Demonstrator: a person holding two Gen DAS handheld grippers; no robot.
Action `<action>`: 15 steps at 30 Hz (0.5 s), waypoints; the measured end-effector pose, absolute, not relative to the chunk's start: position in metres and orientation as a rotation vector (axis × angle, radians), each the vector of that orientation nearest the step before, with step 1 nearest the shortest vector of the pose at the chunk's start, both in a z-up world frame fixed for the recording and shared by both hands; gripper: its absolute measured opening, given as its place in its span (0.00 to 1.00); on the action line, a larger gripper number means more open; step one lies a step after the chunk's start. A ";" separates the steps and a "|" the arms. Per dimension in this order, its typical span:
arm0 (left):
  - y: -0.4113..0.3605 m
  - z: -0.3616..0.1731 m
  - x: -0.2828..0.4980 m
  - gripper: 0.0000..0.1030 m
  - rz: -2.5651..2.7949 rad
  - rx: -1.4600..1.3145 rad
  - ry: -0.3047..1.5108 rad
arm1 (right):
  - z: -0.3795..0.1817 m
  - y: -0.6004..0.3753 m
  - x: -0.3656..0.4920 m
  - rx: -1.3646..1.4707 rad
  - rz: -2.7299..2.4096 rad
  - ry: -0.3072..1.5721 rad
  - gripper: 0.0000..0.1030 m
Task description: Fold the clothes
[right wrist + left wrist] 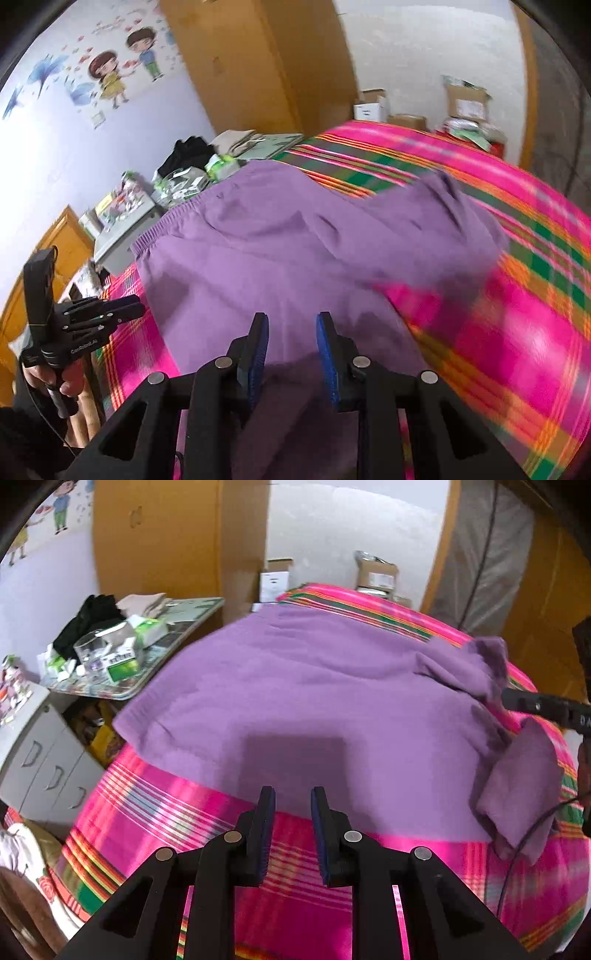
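Purple trousers (295,686) lie spread across the pink striped bedspread (155,812), filling the middle of both views, elastic waistband (166,225) toward the left in the right wrist view. The left gripper (293,801) hangs over the bedspread at the garment's near edge, jaws narrowly apart, nothing between them. The right gripper (291,325) hovers above the purple cloth, jaws apart too, gripping nothing. Cluttered side table (177,635) sits upper left.
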State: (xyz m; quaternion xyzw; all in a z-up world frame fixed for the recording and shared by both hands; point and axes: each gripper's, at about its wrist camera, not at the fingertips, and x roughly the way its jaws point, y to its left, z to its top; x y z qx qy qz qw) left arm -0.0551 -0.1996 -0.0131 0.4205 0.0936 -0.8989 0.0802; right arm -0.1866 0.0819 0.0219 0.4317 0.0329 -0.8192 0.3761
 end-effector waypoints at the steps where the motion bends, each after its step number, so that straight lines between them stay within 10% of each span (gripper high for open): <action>1: -0.195 -0.014 -0.054 0.21 -2.695 1.265 0.278 | 0.021 0.092 -0.181 1.110 -2.111 0.054 0.27; 15: -0.141 -0.020 -0.046 0.21 -2.774 1.342 0.240 | 0.004 0.146 -0.100 1.056 -2.178 -0.249 0.32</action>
